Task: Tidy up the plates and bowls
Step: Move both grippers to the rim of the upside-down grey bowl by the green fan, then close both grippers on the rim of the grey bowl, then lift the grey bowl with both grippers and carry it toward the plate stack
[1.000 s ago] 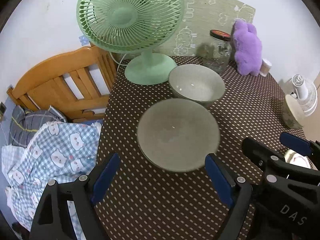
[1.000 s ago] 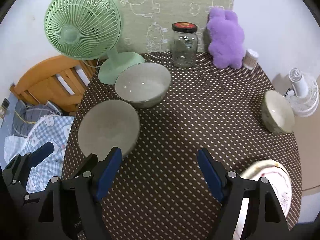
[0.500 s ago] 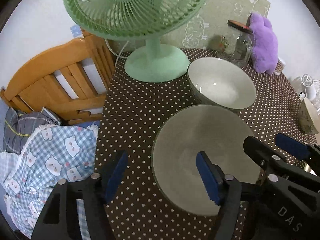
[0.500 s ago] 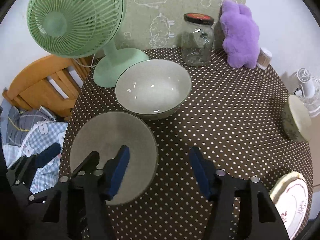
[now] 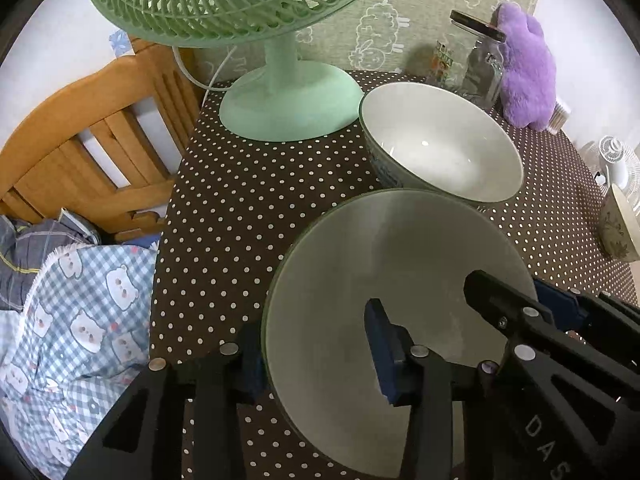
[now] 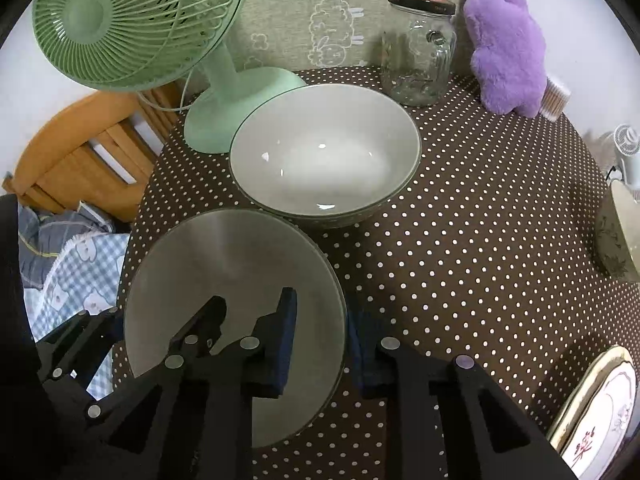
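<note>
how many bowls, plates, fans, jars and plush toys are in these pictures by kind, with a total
bowls: 3 – grey bowl, white bowl, patterned bowl
plates: 1 stack, number in it unclear
fans: 2 – green fan, small white fan
jars: 1 – glass jar
plush toys: 1 – purple plush
total: 8

The left wrist camera sits close above the near left edge of the table (image 5: 240, 216), looking steeply down along its fingers towards the far edge, where the green fan (image 5: 256, 8) stands; the right wrist camera sits just to its right, tilted down the same way, taking in more of the table's right edge; both views share the grey bowl (image 5: 384, 272) beneath them, the white bowl (image 6: 324, 160) behind it and the far edge.
</note>
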`<action>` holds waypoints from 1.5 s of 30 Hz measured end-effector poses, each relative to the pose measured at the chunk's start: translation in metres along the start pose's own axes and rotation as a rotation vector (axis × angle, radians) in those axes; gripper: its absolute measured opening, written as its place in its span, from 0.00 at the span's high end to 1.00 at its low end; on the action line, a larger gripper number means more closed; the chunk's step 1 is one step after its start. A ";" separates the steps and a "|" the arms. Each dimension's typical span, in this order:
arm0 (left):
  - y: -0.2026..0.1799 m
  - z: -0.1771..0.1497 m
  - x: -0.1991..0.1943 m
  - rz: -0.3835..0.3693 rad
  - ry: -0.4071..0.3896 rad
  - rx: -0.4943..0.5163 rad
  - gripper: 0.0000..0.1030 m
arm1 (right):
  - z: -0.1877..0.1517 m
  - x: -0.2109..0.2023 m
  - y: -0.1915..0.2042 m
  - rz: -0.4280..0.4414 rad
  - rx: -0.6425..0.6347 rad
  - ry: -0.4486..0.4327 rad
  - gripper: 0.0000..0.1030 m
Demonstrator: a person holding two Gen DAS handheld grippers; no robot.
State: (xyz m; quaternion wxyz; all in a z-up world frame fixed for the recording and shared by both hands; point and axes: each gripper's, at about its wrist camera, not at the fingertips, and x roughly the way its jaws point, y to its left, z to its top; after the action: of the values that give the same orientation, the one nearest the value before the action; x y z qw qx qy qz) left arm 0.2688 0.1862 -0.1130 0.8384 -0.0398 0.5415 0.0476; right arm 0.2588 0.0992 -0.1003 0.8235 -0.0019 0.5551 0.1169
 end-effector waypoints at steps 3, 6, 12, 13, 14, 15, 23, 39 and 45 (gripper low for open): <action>-0.004 -0.001 -0.002 0.004 0.009 0.007 0.59 | -0.001 -0.001 0.000 -0.008 0.002 0.010 0.74; -0.009 -0.003 -0.007 -0.002 0.010 0.010 0.59 | -0.003 -0.003 -0.004 -0.014 0.009 0.022 0.74; -0.026 -0.009 -0.022 -0.001 -0.001 0.015 0.60 | -0.011 -0.019 -0.019 -0.014 0.023 0.024 0.74; -0.029 -0.010 -0.024 0.001 -0.003 0.016 0.60 | -0.013 -0.023 -0.022 -0.013 0.022 0.025 0.74; -0.032 -0.012 -0.026 0.003 -0.004 0.014 0.60 | -0.014 -0.025 -0.024 -0.012 0.022 0.025 0.74; -0.035 -0.013 -0.028 0.005 -0.005 0.011 0.60 | -0.016 -0.029 -0.028 -0.008 0.018 0.025 0.74; -0.062 -0.033 -0.052 0.022 -0.008 -0.020 0.60 | -0.034 -0.056 -0.053 0.017 -0.001 0.022 0.74; -0.115 -0.079 -0.092 0.040 -0.021 -0.064 0.60 | -0.087 -0.106 -0.104 0.041 -0.033 0.009 0.74; -0.127 -0.100 -0.097 0.045 -0.005 -0.077 0.60 | -0.109 -0.115 -0.116 0.042 -0.057 0.011 0.74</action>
State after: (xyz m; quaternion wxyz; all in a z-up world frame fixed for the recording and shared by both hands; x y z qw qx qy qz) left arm 0.1544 0.0451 -0.0637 0.8363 -0.0598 0.5381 0.0872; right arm 0.1405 -0.0500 -0.0517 0.8175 -0.0144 0.5559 0.1501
